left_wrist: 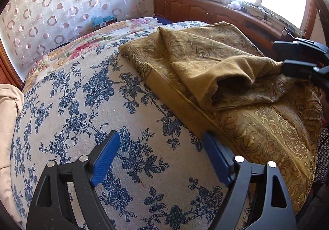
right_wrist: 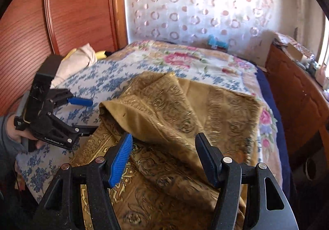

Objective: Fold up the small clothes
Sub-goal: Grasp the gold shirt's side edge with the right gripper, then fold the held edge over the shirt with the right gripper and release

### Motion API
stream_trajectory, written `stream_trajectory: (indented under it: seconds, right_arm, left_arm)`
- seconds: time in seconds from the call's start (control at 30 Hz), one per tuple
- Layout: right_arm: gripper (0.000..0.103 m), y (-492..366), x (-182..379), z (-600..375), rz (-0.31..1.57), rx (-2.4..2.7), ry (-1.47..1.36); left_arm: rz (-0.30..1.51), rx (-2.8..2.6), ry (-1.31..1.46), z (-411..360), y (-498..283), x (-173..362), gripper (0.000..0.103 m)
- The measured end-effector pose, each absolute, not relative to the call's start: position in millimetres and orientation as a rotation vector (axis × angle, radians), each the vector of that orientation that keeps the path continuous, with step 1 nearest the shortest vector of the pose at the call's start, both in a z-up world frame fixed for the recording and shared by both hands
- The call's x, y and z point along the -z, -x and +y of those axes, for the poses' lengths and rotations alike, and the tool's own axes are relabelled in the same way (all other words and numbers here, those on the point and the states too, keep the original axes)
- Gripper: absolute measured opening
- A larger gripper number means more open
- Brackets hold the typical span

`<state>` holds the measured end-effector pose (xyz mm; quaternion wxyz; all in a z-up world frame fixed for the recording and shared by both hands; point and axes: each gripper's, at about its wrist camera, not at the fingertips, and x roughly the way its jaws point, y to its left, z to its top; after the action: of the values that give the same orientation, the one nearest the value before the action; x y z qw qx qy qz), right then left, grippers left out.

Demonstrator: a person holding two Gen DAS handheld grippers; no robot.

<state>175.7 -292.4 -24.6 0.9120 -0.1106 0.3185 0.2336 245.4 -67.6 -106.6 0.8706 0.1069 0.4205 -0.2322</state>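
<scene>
The left gripper [left_wrist: 162, 160] stands released, its blue pads spread wide above the blue-flowered bedspread [left_wrist: 82, 106], with nothing between them; its right pad sits just beside the plain hem of the cloth. The right gripper [right_wrist: 164, 160] is also released: its jaws stand apart over the cloth, and no fabric is visibly pinched.

The golden patterned cloth [left_wrist: 257, 127] lies on the near right part of the bed, partly doubled, with one flap turned over so its plain underside shows [right_wrist: 131, 114]. Judged by its soft drape and rounded folds, it is light, limp and thick-woven; it should sag when lifted by one point. The best hold is probably a corner or the plain hem edge, one gripper at each end.

The right wrist view shows the person's hand [right_wrist: 22, 137] on the left tool and the wooden headboard [right_wrist: 72, 14]. The left wrist view alone shows the cluttered window cabinet [left_wrist: 205, 7].
</scene>
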Motion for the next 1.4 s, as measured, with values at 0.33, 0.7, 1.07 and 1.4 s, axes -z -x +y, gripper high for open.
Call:
stream_trajectory:
  seconds: [0.33,0.7,1.07,1.4]
  right_arm:
    - [0.066,-210,40,-263,0.791,-0.530,0.332]
    - [0.067,-219,57,-230,0.842,-0.497,0.544]
    - [0.008,-238,44,-238,0.844,-0.549,0.478]
    - [0.007,-278,12,-312,0.785,-0.387,0.283]
  left_arm:
    - [0.886,0.454,-0.218,-64,-247,108,0.092]
    - [0.886,0.453,-0.219,-64,-247,108,0.092]
    - [0.886,0.454,-0.218,-64,-247,109,0.092]
    - [0.888,0.452,-0.217,-64,-247,108,0.092]
